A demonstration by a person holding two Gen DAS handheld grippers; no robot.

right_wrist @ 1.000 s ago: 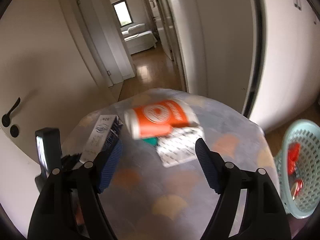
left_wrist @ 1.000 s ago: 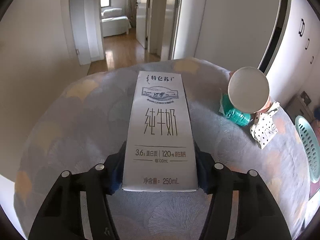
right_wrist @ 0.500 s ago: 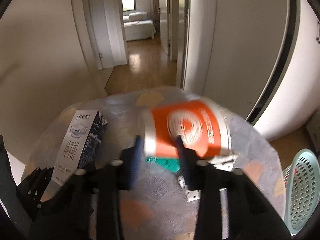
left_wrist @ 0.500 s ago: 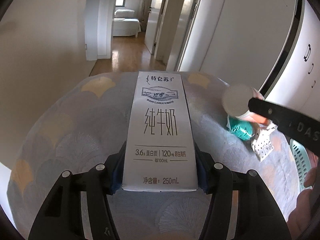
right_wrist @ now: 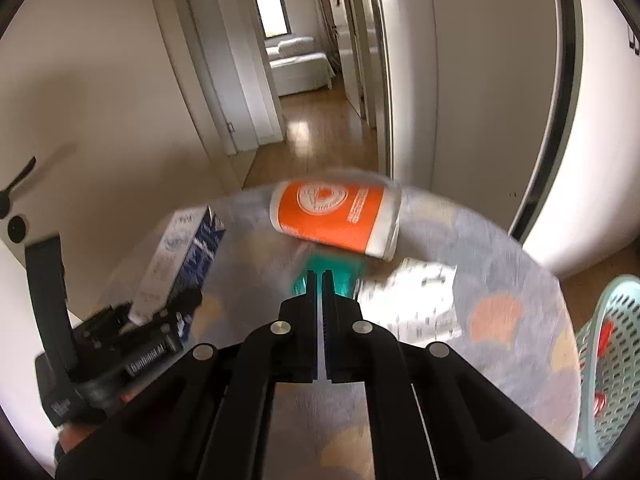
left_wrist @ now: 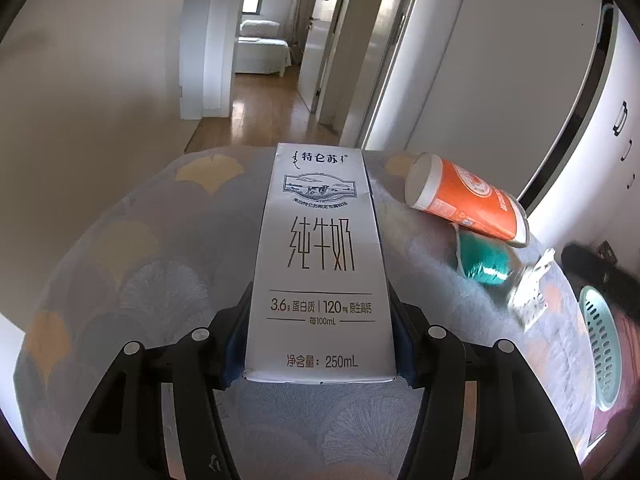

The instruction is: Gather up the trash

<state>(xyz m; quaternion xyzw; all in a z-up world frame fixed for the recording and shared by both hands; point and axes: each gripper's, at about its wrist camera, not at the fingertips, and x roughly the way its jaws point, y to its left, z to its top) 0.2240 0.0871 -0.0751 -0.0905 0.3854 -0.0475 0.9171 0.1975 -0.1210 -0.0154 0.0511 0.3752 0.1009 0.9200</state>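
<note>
On the milk carton [left_wrist: 320,264] I read "特仑苏", "纯牛奶", "3.6g 蛋白质", "120mg 原生高钙", "每100mL" and "净含量: 250mL"; I couldn't make out the orange cup's [left_wrist: 468,200] lettering.

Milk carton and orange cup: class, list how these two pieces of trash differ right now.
The milk carton is a grey box clamped in the left gripper; the orange cup is round, lying on its side on the table, ungripped. The right gripper is shut on nothing. Both are drink containers.
</note>
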